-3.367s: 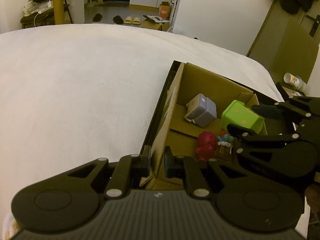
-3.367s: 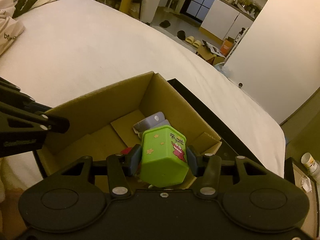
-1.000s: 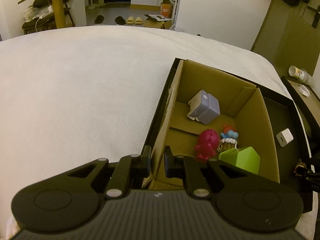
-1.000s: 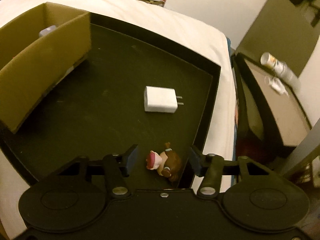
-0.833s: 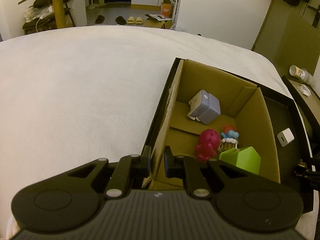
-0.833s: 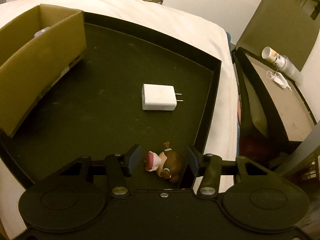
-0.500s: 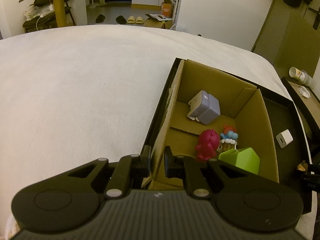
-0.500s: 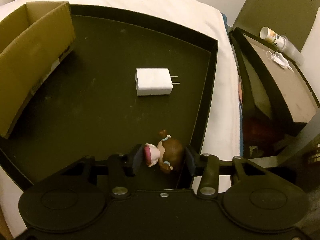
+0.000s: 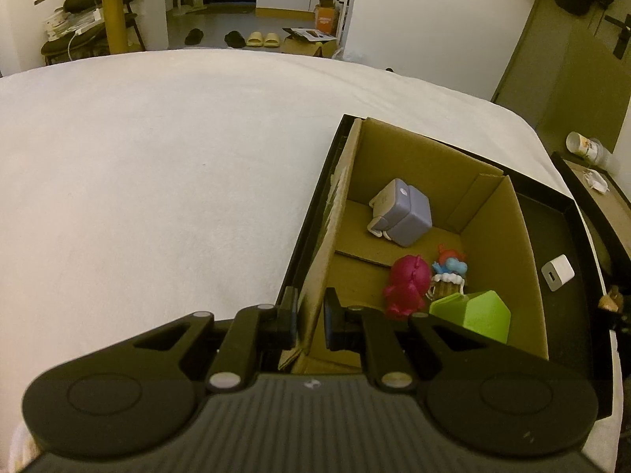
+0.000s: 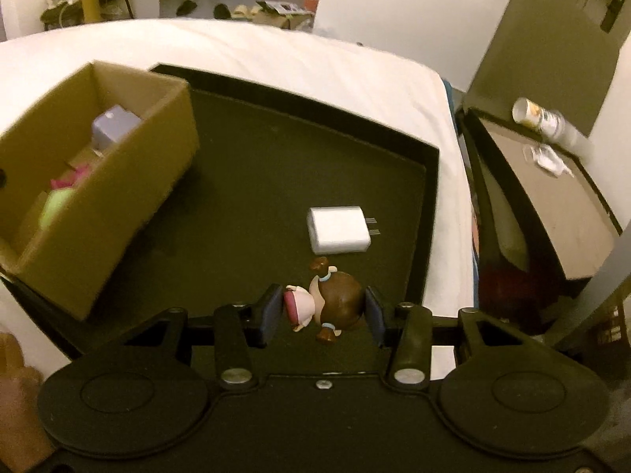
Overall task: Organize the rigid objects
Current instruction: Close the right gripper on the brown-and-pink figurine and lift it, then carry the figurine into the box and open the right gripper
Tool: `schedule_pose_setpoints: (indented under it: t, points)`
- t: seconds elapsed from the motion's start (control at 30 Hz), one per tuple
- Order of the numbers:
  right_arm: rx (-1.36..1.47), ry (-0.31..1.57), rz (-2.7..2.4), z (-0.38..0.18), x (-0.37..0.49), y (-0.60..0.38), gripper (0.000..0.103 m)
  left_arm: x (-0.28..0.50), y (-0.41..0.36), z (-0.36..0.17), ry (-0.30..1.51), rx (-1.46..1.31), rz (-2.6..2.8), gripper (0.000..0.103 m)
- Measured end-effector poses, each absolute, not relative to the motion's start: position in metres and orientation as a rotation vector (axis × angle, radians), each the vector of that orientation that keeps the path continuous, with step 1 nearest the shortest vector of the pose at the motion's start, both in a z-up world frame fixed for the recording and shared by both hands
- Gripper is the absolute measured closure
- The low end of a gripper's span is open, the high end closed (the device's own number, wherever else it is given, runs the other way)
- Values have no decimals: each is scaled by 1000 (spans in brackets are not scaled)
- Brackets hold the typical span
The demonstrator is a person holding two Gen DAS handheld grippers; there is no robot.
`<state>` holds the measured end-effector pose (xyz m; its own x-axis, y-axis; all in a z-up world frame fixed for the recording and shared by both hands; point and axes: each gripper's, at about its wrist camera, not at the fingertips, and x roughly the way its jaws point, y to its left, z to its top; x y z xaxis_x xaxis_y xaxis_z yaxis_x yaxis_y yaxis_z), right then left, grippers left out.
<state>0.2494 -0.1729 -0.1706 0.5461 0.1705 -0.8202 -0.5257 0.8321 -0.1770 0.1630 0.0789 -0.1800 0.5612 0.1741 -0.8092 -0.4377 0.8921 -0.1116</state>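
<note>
- No readable text, brand or number in either view.
- Orange box (image 9: 325, 19) on the far floor: dark print, too small to read.
- Cardboard box (image 9: 330, 220) wall label: seen edge-on, illegible.
- Cup (image 10: 533, 115): printed design, blurred.

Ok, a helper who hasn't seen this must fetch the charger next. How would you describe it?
Start at the shallow black tray on the white bed, beside the open cardboard box. The white rectangular plug-in charger lies flat on the tray floor, outside the box. It is the only plain white block, with two metal prongs, unlike the toy figures.
</note>
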Motion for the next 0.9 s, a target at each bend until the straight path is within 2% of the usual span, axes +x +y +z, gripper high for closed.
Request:
schedule_pose_setpoints:
  t: [0.9]
  points:
    - [-437, 712, 603, -88, 238, -87, 59, 163, 80, -179, 911, -337, 346, 91]
